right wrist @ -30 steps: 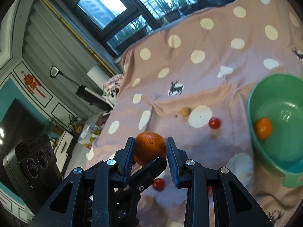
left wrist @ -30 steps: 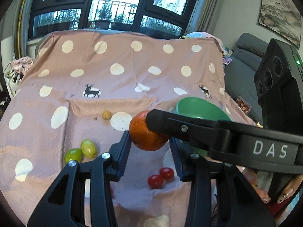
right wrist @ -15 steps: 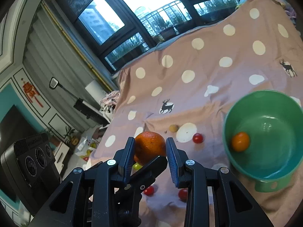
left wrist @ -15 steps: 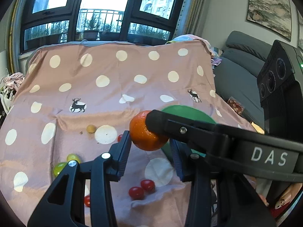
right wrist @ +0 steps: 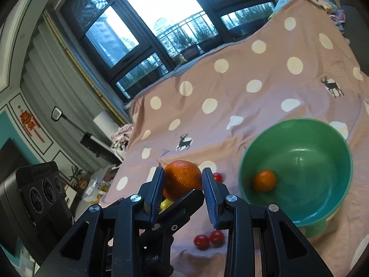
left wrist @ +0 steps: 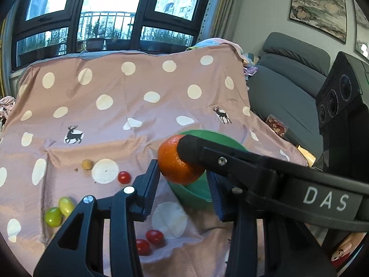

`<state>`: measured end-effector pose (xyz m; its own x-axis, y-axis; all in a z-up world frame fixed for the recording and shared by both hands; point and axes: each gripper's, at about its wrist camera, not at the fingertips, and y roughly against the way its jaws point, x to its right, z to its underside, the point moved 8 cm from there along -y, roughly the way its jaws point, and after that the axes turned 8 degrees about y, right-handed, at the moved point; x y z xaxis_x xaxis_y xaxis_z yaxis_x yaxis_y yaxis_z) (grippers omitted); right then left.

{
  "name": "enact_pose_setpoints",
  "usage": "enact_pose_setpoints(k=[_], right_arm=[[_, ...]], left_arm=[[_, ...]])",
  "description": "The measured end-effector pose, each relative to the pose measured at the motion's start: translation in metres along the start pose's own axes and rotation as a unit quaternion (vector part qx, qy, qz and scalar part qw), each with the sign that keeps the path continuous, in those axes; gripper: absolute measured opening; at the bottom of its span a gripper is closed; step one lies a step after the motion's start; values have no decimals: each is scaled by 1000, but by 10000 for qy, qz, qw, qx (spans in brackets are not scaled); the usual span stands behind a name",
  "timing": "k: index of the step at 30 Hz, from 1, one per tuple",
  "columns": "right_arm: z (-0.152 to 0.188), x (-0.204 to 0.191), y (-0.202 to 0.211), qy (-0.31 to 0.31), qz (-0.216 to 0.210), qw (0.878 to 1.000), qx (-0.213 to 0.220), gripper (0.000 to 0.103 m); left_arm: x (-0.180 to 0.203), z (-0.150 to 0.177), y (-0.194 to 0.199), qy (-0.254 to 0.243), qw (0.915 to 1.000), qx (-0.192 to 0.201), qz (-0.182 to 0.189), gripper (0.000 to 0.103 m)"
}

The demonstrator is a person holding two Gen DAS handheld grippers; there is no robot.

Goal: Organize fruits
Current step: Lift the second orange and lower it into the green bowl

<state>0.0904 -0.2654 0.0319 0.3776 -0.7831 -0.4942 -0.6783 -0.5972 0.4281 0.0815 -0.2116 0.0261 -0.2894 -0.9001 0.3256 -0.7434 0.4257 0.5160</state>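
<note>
Orange (right wrist: 182, 176) stayed between both grippers, lifted off cloth (left wrist: 129, 124); right gripper (right wrist: 184, 184) jaws held it, left gripper (left wrist: 182, 182) jaws narrow around it; bowl (right wrist: 297, 124) drew nearer over last second; drop-in likely next.

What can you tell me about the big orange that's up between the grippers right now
The big orange is round, deep orange, with dimpled, slightly glossy peel. It is lifted off the polka-dot cloth, squeezed between the fingers of both the right gripper and the left gripper, which cross at it. It sits left of the green bowl, which already holds a smaller orange.
</note>
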Motion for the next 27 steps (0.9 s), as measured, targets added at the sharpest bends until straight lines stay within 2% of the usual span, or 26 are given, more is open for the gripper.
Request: enact_pose_setpoints(k=[27], right_arm=[[-3,73,22,-537,526,9971,90,35]], left_arm=[[53,9,-56,-246,9976,-520,392,41]])
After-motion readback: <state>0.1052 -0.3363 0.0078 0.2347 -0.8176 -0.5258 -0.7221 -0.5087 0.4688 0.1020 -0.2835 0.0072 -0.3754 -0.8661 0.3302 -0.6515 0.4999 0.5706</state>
